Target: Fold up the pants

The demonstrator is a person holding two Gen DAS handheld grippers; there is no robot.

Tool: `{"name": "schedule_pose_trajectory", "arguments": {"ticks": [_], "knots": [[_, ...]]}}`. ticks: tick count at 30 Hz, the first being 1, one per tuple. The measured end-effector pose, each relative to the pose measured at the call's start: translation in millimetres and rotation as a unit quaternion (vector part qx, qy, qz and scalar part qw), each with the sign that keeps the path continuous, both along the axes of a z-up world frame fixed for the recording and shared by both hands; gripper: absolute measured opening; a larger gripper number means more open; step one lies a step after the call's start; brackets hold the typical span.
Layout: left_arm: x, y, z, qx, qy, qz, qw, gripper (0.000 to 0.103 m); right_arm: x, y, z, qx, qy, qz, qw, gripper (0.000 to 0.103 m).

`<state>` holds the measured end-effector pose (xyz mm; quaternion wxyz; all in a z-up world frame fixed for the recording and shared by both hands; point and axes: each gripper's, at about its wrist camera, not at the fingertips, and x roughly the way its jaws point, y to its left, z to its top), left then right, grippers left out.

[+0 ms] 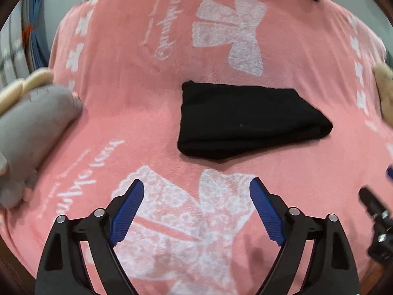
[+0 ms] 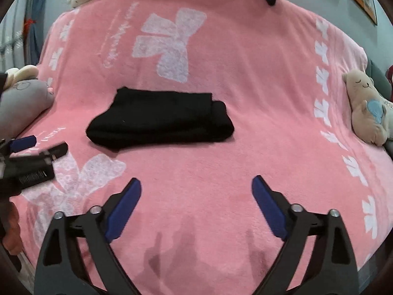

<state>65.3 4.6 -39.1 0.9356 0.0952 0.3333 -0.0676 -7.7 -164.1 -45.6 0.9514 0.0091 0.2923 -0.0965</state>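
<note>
The black pants [image 1: 248,120] sit folded into a compact, thick bundle in the middle of the pink blanket [image 1: 147,113], several layers stacked, the top smooth and flat. From the right wrist view the pants [image 2: 159,120] show a stepped right end, one layer poking out a little past the one above, and the near edge bulges where the fold rounds over. The left corner nearest the camera sags out into a soft point.

Plenty of bare blanket [image 2: 221,172] all around the bundle: a wide strip in front of it, more behind, running up to the white bow print [image 1: 231,32]. Off to the left edge lies a grey plush toy [image 1: 34,127], well apart from the pants. On the right side a beige plush cat [image 2: 366,113] rests at the blanket's border, also well clear. More soft toys line the far edge at the top.

Now the grippers. The left gripper [image 1: 196,206] hangs above the near bow print [image 1: 176,221], its blue pads [image 1: 127,211] spread wide with nothing between them. The pants lie ahead of it and slightly to the right, not touching. The right gripper [image 2: 196,206] is likewise splayed wide and holding nothing, over plain pink blanket; the pants lie ahead and to its left, with a clear band of blanket between. In the right wrist view the left gripper [image 2: 34,152] shows at the left border, just beside the bundle's near left corner but apart from it.
</note>
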Motion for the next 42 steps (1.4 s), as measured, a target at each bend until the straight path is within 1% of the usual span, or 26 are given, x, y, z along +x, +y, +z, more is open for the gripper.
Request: {"name": "schedule_pose_trajectory", "arguments": {"ticks": [2, 3, 5, 8, 12, 17, 22, 24, 27, 32, 37, 42], "knots": [[-1.5, 0.5, -2.4, 0.006, -0.007, -0.001, 1.0000, 0.086, 4.1, 1.8, -4.9, 0.000, 0.008, -0.002, 1.000, 0.092], [-0.9, 1.7, -3.4, 0.001, -0.004, 0.001, 1.0000, 0.086, 7.0, 2.0, -8.1, 0.003, 0.014, -0.004, 1.000, 0.092], [1.4, 5.5, -5.5, -0.021, 0.008, -0.005, 0.9997, 0.086, 8.4, 4.1, -13.0, 0.007, 0.020, -0.006, 1.000, 0.092], [3.1, 7.0, -11.6, -0.025, 0.017, 0.000, 0.9995, 0.086, 6.0, 7.7, -19.3, 0.007, 0.022, -0.019, 1.000, 0.092], [0.5, 9.9, -20.0, -0.032, 0.023, 0.013, 0.9991, 0.086, 5.9, 9.3, -29.2, 0.020, 0.031, -0.029, 0.999, 0.092], [-0.8, 5.7, -29.0, -0.023, 0.028, 0.015, 0.9992, 0.086, 7.5, 5.9, -31.3, 0.027, 0.031, -0.035, 0.999, 0.092], [-2.7, 1.3, -34.1, -0.018, 0.024, 0.012, 0.9995, 0.086, 11.3, 2.5, -35.3, 0.026, 0.034, -0.043, 0.998, 0.092], [-1.8, -0.3, -40.9, -0.014, 0.025, 0.012, 0.9995, 0.086, 14.5, 1.4, -38.1, 0.027, 0.038, -0.044, 0.998, 0.092], [1.6, -1.5, -48.3, -0.015, 0.039, 0.013, 0.9991, 0.086, 16.8, 0.2, -41.2, 0.033, 0.041, -0.046, 0.998, 0.092], [1.2, -1.0, -49.8, -0.017, 0.036, 0.013, 0.9991, 0.086, 15.9, -0.4, -41.3, 0.036, 0.039, -0.046, 0.998, 0.092], [1.9, -1.1, -51.4, -0.006, 0.036, 0.020, 0.9991, 0.086, 16.5, -0.3, -40.7, 0.034, 0.038, -0.046, 0.998, 0.092], [2.7, 0.3, -50.9, -0.009, 0.036, 0.022, 0.9991, 0.086, 17.0, 0.6, -41.7, 0.033, 0.040, -0.044, 0.998, 0.092]]}}
